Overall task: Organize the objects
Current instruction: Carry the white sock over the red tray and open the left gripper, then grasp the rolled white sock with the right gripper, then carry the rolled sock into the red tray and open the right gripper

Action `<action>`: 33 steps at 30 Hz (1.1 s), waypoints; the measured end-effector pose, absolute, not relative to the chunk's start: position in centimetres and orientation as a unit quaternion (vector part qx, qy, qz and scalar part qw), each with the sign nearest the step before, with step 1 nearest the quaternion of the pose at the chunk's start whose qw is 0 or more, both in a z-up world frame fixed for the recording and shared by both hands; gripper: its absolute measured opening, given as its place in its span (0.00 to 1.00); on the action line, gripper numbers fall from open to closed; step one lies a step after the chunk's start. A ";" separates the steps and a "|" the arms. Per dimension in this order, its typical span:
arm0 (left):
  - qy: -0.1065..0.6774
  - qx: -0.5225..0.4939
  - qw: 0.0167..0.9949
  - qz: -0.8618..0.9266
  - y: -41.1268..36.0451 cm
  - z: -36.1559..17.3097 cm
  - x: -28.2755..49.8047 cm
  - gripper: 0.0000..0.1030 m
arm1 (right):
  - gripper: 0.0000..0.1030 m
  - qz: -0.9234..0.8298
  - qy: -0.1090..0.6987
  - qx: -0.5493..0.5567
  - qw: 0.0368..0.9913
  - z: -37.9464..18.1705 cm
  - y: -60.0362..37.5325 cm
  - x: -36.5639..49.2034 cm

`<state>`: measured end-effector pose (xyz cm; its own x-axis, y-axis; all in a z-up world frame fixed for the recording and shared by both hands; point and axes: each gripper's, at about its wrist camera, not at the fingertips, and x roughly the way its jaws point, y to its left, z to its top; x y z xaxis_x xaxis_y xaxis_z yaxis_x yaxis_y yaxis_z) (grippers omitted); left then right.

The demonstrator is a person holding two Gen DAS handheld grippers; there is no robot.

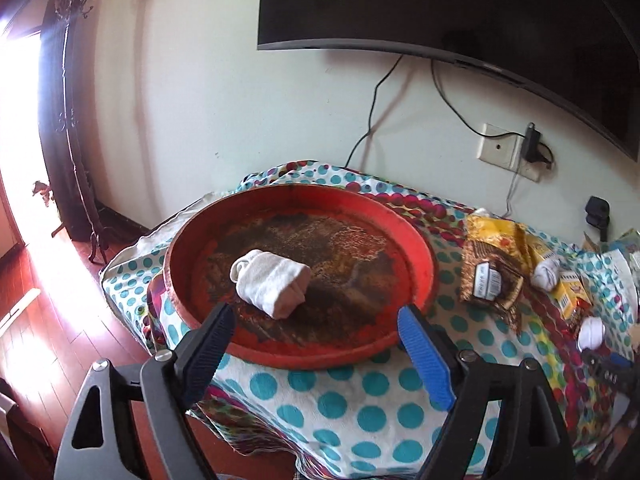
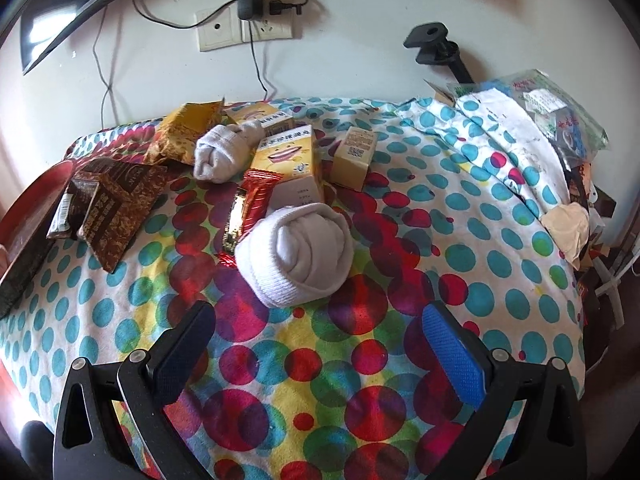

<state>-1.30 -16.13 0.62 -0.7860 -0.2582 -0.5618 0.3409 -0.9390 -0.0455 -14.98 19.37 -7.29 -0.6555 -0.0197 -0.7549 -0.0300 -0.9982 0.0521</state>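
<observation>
The left tool [image 1: 316, 322] is standing wide, with nothing between its two fingers. Its fingertips are hanging over the near rim of a round red tray [image 1: 416, 240] that is lying on the table [image 1: 360, 404], which is wearing a cloth with coloured dots. Just ahead of this tool, inside the tray, a rolled white sock [image 1: 274, 278] is lying on the worn dark bottom, apart from the fingers. To the right of the tray, brown and yellow snack packets [image 1: 492, 268] are lying on the cloth, and two more white sock rolls are sitting near them, one further [image 1: 546, 274] and one nearer [image 1: 592, 332].

The right tool [image 2: 320, 328] is also standing wide and is holding nothing. It is hovering above the cloth. Straight ahead of it, between the lines of its two fingers but not touching them, a big rolled white sock [image 2: 298, 254] is resting on the table [image 2: 500, 240]. A red candy wrapper [image 2: 248, 208] is lying against the left side of this sock, and a yellow carton [image 2: 290, 164] is standing just behind it. Further ahead and slightly left, another white sock [image 2: 220, 156] is lying among the packets. A small beige box [image 2: 354, 158] is standing to the right of the carton. At the far left, the edge of the red tray [image 2: 36, 200] is showing.
</observation>
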 end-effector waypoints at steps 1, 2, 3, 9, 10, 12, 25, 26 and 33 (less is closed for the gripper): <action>0.059 0.281 0.155 -0.945 -15.5 0.2 -1.1 0.83 | 1.00 0.908 0.038 -0.416 0.005 -7.4 19.7 -15.2; 0.047 0.281 0.152 -0.946 -15.0 -0.2 -1.1 0.83 | 1.00 0.908 0.043 -0.417 0.011 -7.4 19.9 -15.5; 0.043 0.288 0.146 -0.945 -14.7 -0.6 -1.2 0.83 | 1.00 0.907 0.043 -0.419 0.015 -7.5 20.0 -15.9; 0.041 0.298 0.090 -0.949 -12.8 -2.1 -1.5 0.83 | 0.57 0.908 0.018 -0.418 -0.005 -7.5 18.6 -17.2; 0.039 0.304 0.087 -0.948 -12.6 -2.4 -1.6 0.83 | 0.47 0.909 0.006 -0.416 -0.002 -7.4 18.1 -17.2; 0.046 0.312 0.085 -0.945 -12.6 -2.9 -1.7 0.83 | 0.45 0.911 -0.013 -0.412 0.001 -7.3 17.3 -17.0; 0.070 0.333 0.136 -0.931 -14.7 -3.7 -1.4 0.83 | 0.42 0.938 -0.050 -0.333 -0.084 1.7 10.2 -14.0; 0.075 0.331 0.140 -0.930 -15.0 -3.5 -1.2 0.83 | 0.42 0.937 -0.063 -0.328 -0.101 2.5 8.3 -14.2; 0.105 0.312 0.200 -0.923 -18.0 -3.2 0.0 0.83 | 0.43 0.913 -0.130 -0.334 -0.195 2.5 -4.5 -16.2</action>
<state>0.05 -17.97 -3.20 -0.7256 -0.3040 -0.6173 0.4346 -0.8980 -0.0685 -16.16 -4.54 2.49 -0.7008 -0.2692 -0.6606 0.4427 -0.8903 -0.1069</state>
